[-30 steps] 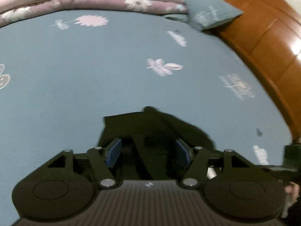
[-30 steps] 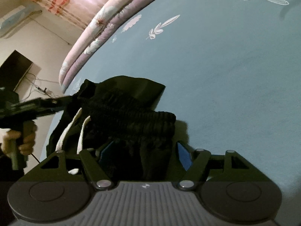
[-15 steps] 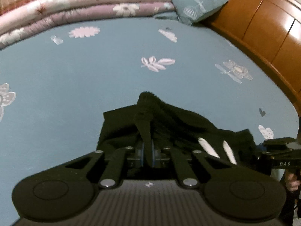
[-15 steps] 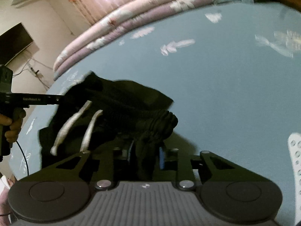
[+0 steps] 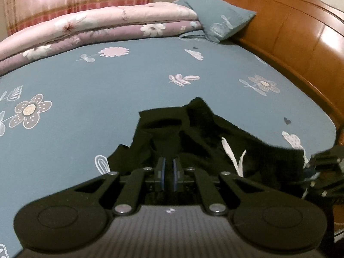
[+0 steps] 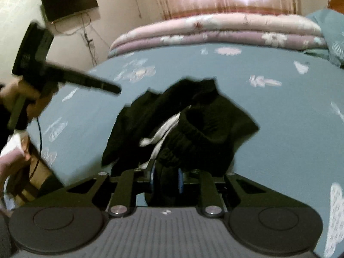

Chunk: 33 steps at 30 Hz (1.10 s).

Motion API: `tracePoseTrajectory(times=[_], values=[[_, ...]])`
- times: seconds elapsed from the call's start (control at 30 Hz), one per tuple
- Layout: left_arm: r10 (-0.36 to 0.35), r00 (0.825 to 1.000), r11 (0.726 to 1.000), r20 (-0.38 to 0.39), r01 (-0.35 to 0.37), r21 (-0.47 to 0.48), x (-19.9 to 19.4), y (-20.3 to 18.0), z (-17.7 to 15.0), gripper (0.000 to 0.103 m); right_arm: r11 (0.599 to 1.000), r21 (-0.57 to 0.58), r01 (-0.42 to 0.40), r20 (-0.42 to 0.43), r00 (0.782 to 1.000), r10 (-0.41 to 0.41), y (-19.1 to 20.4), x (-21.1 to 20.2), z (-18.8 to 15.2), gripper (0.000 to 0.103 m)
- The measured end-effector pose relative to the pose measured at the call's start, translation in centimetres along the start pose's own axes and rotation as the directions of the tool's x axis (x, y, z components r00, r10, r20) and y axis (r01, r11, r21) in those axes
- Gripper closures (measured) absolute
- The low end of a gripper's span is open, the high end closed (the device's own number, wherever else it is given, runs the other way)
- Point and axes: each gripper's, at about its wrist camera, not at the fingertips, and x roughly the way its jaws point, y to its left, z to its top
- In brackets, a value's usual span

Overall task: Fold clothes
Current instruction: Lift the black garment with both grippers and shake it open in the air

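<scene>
Black shorts (image 5: 193,129) with white drawstrings (image 5: 231,154) lie bunched on the blue flowered sheet (image 5: 86,86). My left gripper (image 5: 168,168) is shut on a thin fold of the black fabric at the near edge. In the right wrist view the shorts (image 6: 204,129) hang crumpled, drawstrings (image 6: 163,129) showing. My right gripper (image 6: 166,177) has the gathered waistband pinched between its blue pads, and its jaws are closing further. A hand (image 6: 21,99) holds the left gripper's body (image 6: 64,77) at the left. The right gripper's body (image 5: 322,167) shows at the right edge of the left wrist view.
Folded pink and purple quilts (image 5: 107,28) are stacked along the far edge of the bed, with a blue pillow (image 5: 219,21) beside them. A wooden headboard (image 5: 290,32) runs down the right side. A dark screen (image 6: 68,0) hangs on the wall beyond the bed's left side.
Both grippers went from open around the shorts to closed on the fabric. Both have risen and pulled back, lifting the shorts so that they bunch up; the right wrist has rolled.
</scene>
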Motion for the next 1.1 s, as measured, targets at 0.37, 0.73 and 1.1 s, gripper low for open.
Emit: tracePoseTrajectory(times=[0.37,0.73,1.1], values=[[-0.099,0.995,0.986,-0.026,0.101,0.129,3.9,-3.4,5.6,0.044,0.975,0.222,0.025,-0.031,0.999,-0.018,-3.7,0.8,-3.6,0.050],[-0.095,0.953,0.965,-0.287,0.159,0.208,16.1,-4.6,11.2,0.045,0.940,0.339,-0.034,-0.025,0.999,0.045,-6.7,2.5,-5.4,0.044],[-0.159,0.941,0.962,-0.300,0.215,0.166,15.7,-3.3,7.8,0.096,0.932,0.363,-0.006,-0.034,0.999,0.020,-7.6,2.6,-5.5,0.038]])
